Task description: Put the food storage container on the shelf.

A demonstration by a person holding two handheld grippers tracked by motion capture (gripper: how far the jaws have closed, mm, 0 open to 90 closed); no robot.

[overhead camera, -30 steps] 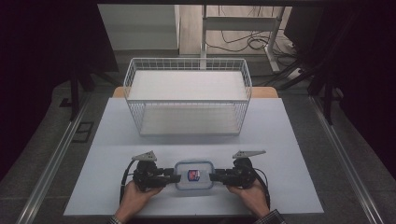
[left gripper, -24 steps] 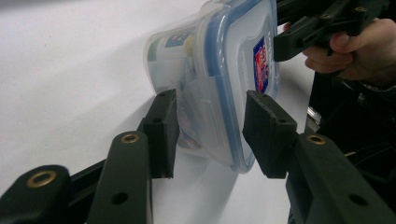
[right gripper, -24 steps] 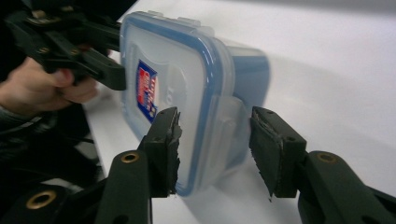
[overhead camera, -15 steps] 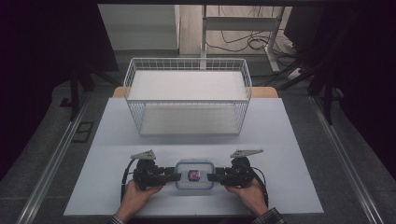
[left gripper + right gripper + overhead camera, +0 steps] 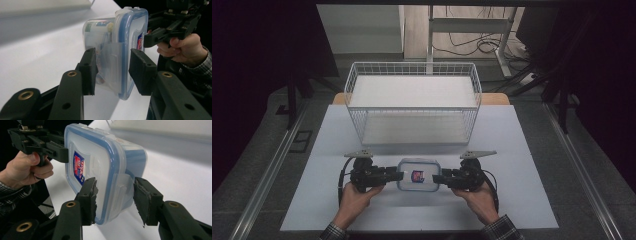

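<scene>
A clear plastic food box (image 5: 418, 175) with a blue-rimmed lid and a red-and-blue sticker hangs between my two grippers, just above the white table (image 5: 522, 200). My left gripper (image 5: 399, 176) is shut on the box's left end. In the left gripper view its pads (image 5: 111, 70) clamp the side latch of the box (image 5: 112, 37), one on the lid and one on the base. My right gripper (image 5: 436, 178) holds the opposite end. Its jaws (image 5: 115, 195) have just been opening a little, with the latch end of the box (image 5: 100, 157) still gripped between them.
A white wire basket (image 5: 412, 65) stands behind the box at the table's far side, open at the top. A hand and a plaid sleeve (image 5: 192, 65) sit behind each gripper. Dark floor, rails and cables surround the table.
Both grippers and the box between them have risen slightly off the table and shifted a little toward the basket.
</scene>
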